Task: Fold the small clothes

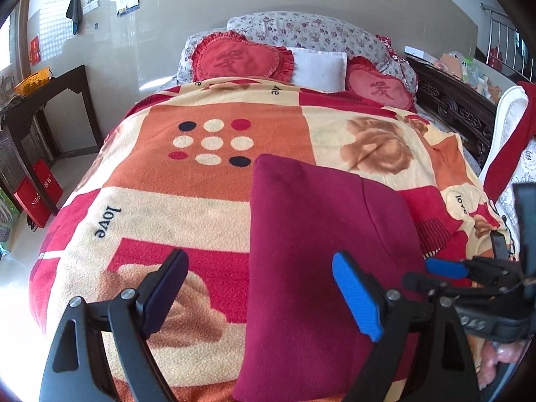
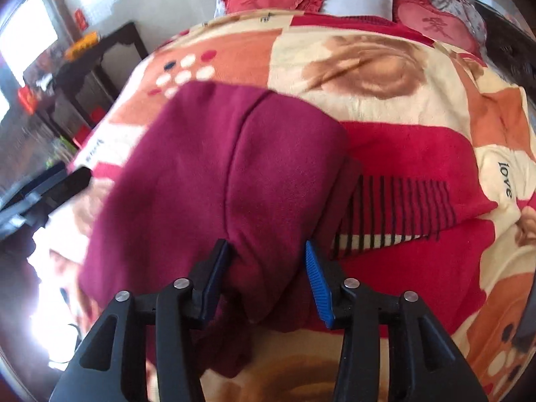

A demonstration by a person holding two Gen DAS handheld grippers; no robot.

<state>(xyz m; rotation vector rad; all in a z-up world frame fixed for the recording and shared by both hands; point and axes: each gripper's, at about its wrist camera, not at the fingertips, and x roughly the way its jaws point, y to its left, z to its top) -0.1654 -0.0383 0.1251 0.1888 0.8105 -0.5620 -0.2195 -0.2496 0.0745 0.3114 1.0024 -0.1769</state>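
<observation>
Left wrist view shows the left gripper [image 1: 261, 288] hovering with its jaws wide apart and empty above a folded maroon fleece garment [image 1: 321, 234], which lies on a bed covered by a red, orange and cream patterned fleece blanket [image 1: 187, 187]. Just to its right, the right gripper [image 1: 435, 273] reaches in at the garment's edge. Right wrist view shows that gripper [image 2: 264, 278] with its jaws clamped on a bunched fold of the garment [image 2: 214, 181]. Two red heart-shaped cushions [image 1: 234, 55] rest near the headboard.
</observation>
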